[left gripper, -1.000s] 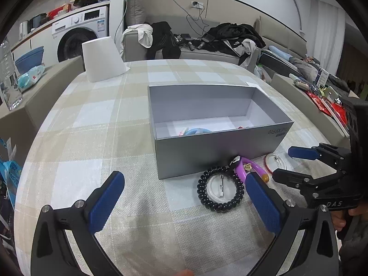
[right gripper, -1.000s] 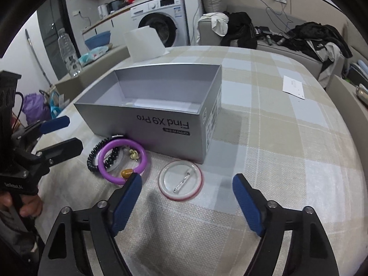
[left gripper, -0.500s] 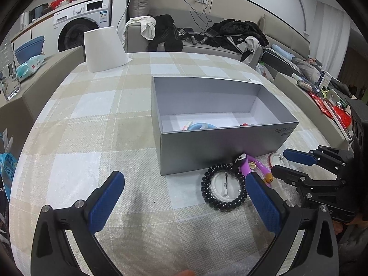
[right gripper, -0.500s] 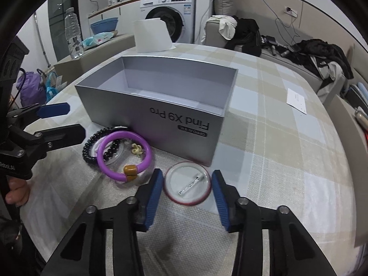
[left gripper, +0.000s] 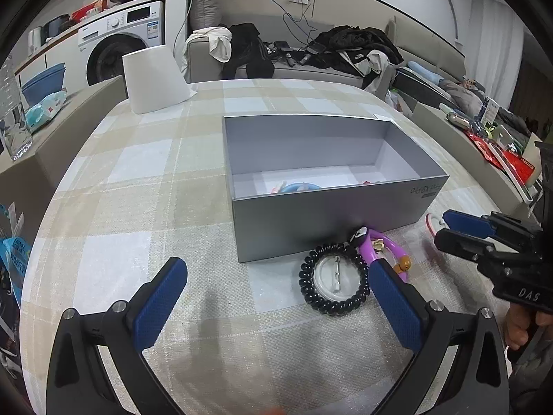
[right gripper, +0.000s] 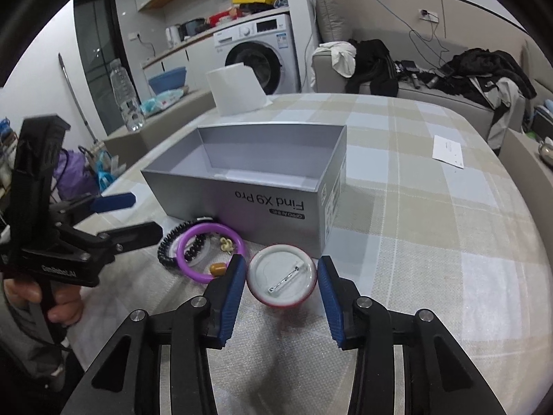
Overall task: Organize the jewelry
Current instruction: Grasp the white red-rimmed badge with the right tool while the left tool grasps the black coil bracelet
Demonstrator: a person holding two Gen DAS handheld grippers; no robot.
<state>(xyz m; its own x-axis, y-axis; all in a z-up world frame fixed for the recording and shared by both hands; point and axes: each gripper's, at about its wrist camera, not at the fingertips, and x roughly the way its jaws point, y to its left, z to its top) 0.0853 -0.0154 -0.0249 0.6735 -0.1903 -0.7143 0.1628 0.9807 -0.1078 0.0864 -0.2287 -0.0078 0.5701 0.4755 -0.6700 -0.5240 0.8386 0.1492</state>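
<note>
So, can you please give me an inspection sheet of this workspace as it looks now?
Surface: checked tablecloth, flat, no spill seen.
Job's things: open grey box with a blue ring inside; pin badge, purple bangle and black bead bracelet lie in front of it; a second badge sits inside the bracelet.
Clutter: white paper roll, white card.
Grippers: left gripper open, nothing between its jaws; right gripper has just been closing, pads at the pin badge's edges.
Cables: a cable hangs from a wall socket, away from the table.
Surroundings: washing machine, sofa with clothes.
</note>
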